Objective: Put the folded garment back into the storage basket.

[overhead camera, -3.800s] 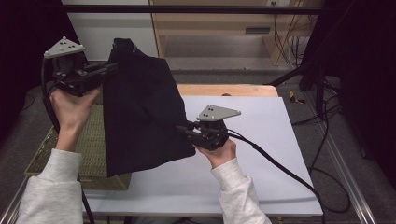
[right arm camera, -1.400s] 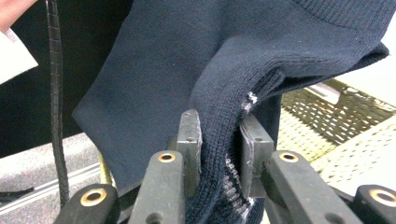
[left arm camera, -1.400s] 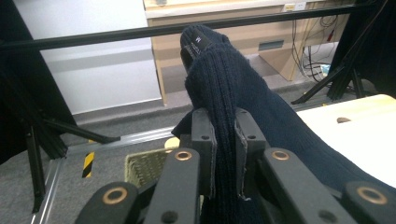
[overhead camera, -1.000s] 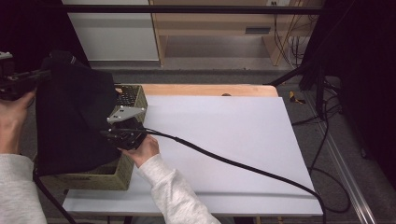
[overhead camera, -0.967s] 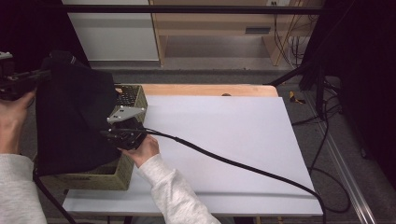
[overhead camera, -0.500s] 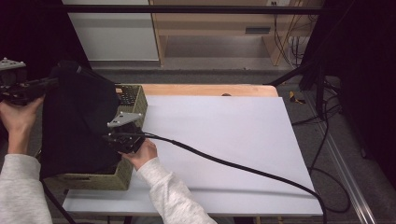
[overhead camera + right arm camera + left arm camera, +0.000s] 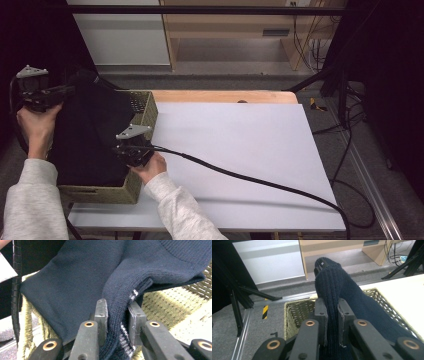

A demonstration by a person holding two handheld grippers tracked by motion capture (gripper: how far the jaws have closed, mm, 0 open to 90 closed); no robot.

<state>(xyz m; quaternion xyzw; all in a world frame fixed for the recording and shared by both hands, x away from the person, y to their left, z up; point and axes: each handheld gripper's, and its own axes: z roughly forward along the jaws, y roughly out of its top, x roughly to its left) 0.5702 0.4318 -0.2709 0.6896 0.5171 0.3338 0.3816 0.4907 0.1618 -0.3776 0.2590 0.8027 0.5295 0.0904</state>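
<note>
Sweater (image 7: 87, 135) lowered into basket (image 7: 100, 192), left gripper (image 7: 331, 315) and right gripper (image 7: 117, 315) fingers clamping its knit

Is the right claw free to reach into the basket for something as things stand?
Probably not: the right claw is shut on the navy sweater, which drapes over the wicker basket and covers its opening.

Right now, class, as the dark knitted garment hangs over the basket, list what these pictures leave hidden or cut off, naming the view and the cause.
1. Basket floor: in the high view the dark knitted garment covers the wicker basket.
2. Garment's type and full shape: its folds hide them in the high view; the right gripper view cuts it at the top edge.
3. Left claw tips: lost against dark cloth in the high view.
4. Garment's lower part: the left gripper view's bottom edge cuts it off.
</note>
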